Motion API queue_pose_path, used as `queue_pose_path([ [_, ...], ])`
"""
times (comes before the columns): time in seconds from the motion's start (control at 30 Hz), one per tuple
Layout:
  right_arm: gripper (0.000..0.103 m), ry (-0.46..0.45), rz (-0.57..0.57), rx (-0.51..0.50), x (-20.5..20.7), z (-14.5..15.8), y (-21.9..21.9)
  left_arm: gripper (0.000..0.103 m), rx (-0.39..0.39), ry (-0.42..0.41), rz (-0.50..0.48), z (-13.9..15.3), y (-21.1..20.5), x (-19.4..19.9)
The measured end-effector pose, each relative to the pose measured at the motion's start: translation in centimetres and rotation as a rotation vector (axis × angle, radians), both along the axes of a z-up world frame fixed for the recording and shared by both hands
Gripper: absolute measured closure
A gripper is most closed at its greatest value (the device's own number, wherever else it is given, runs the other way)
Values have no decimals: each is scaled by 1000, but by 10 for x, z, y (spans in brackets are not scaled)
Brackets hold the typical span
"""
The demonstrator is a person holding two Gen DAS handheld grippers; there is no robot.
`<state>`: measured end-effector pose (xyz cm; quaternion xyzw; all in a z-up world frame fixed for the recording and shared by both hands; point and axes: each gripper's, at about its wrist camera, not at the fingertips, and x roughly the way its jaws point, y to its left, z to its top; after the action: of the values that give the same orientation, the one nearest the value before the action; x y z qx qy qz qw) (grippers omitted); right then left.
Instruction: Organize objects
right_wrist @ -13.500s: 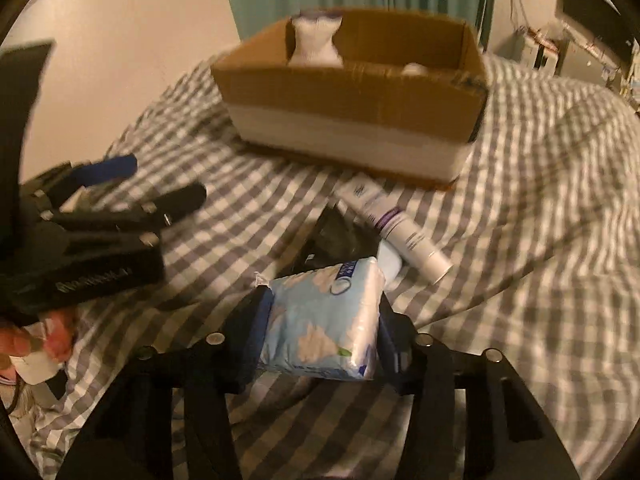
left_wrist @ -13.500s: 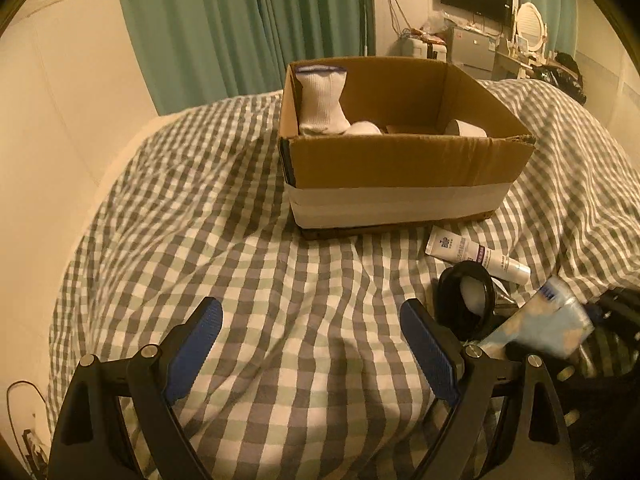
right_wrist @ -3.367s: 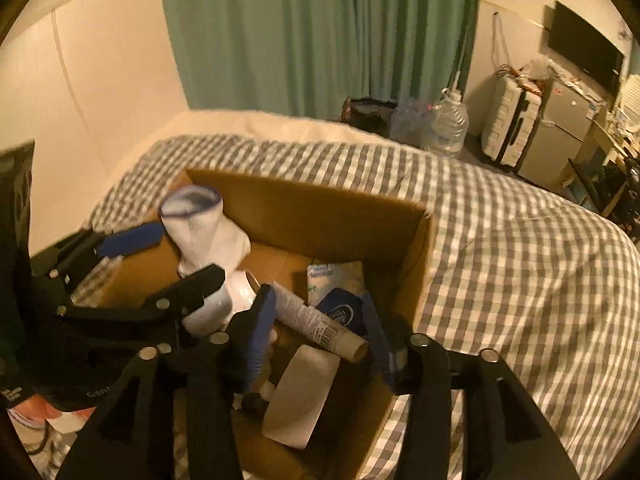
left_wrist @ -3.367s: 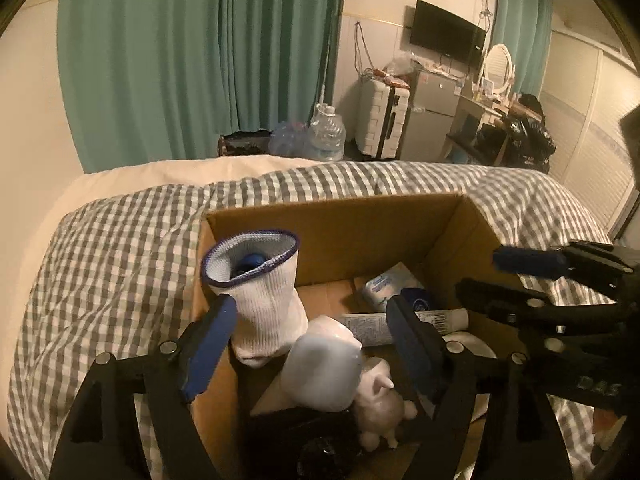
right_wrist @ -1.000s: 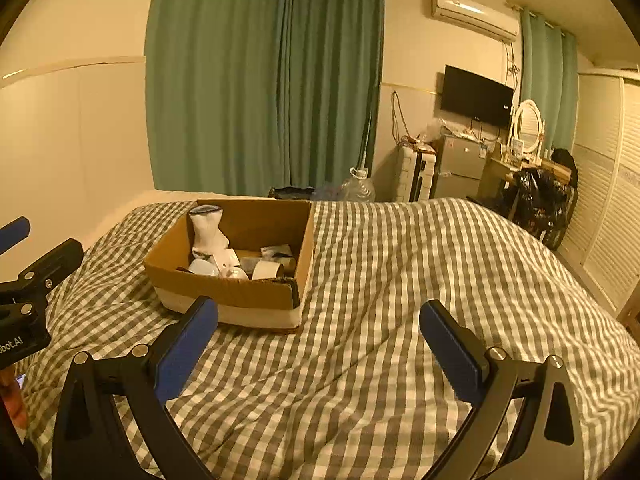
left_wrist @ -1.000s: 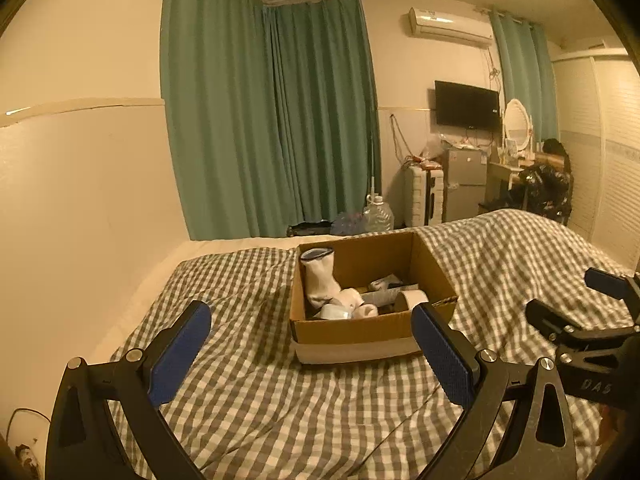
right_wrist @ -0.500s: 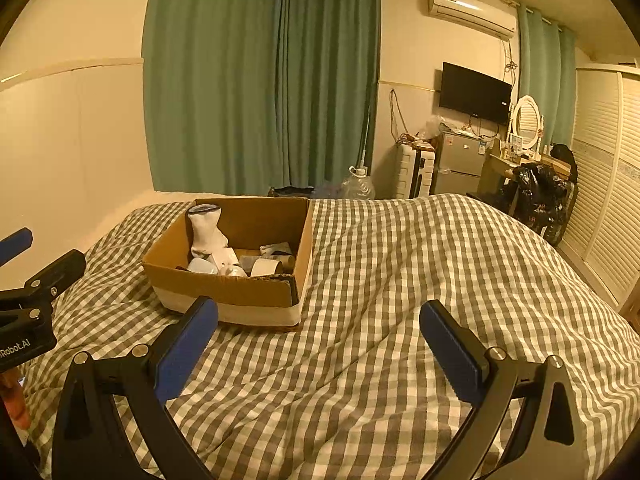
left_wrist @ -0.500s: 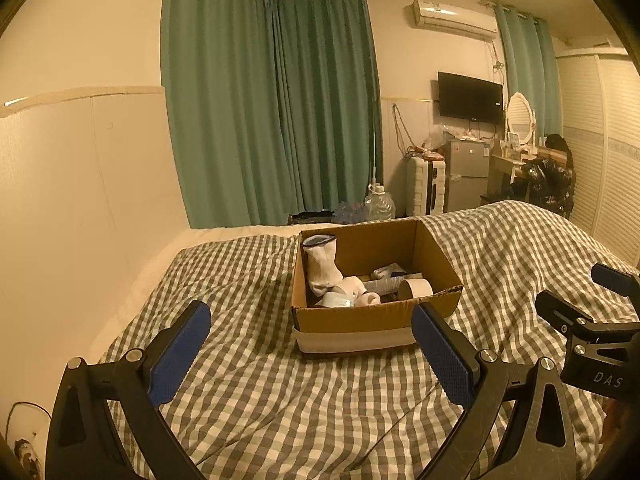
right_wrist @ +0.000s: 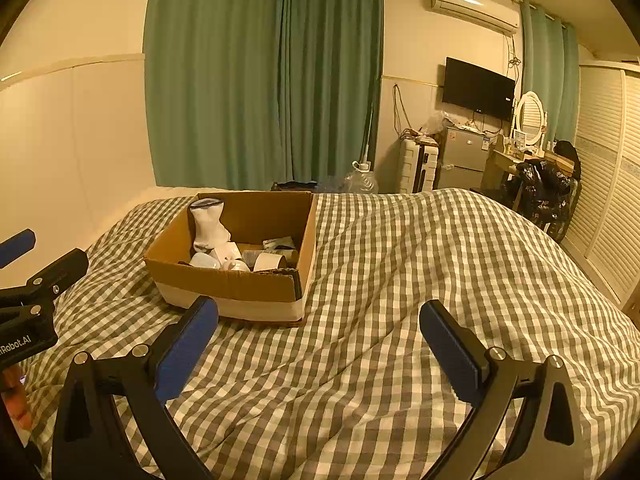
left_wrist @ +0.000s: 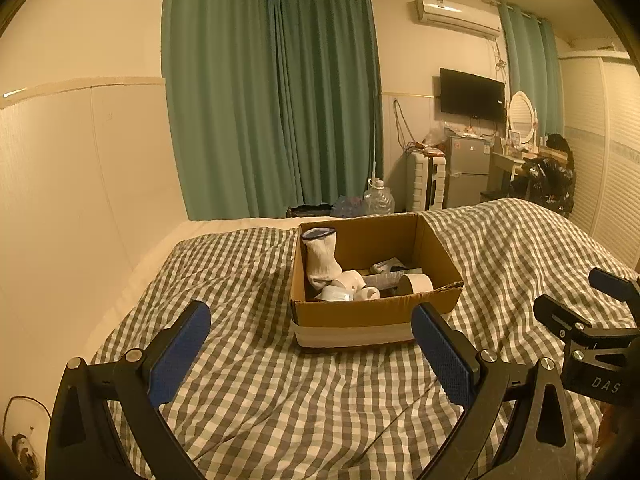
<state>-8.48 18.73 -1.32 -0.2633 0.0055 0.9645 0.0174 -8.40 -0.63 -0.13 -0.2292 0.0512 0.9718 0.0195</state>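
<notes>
A cardboard box (left_wrist: 376, 312) stands on the checked bed cover; it also shows in the right wrist view (right_wrist: 240, 284). Inside it are an upright white sock (left_wrist: 320, 256), a white tape roll (left_wrist: 418, 282), a tube and small white items. My left gripper (left_wrist: 310, 350) is open and empty, held back from the box's near side. My right gripper (right_wrist: 318, 346) is open and empty, off the box's right front corner. Each gripper shows at the edge of the other's view.
The grey-and-white checked cover (right_wrist: 420, 280) spreads wide to the right of the box. A cream wall panel (left_wrist: 80, 200) runs along the left. Green curtains (left_wrist: 280, 100), a suitcase, a fridge and a dresser stand beyond the bed's far end.
Both grippers have pulled far back from inside the box and stay open. In the last second the view shifted only slightly; the box sits a little closer.
</notes>
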Motion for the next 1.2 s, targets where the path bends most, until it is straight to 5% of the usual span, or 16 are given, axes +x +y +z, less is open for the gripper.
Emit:
queue_pose_path([
  [1.2,2,-17,3,-1,-1,-6,-2,0,1,-20,2,-6,1,1],
])
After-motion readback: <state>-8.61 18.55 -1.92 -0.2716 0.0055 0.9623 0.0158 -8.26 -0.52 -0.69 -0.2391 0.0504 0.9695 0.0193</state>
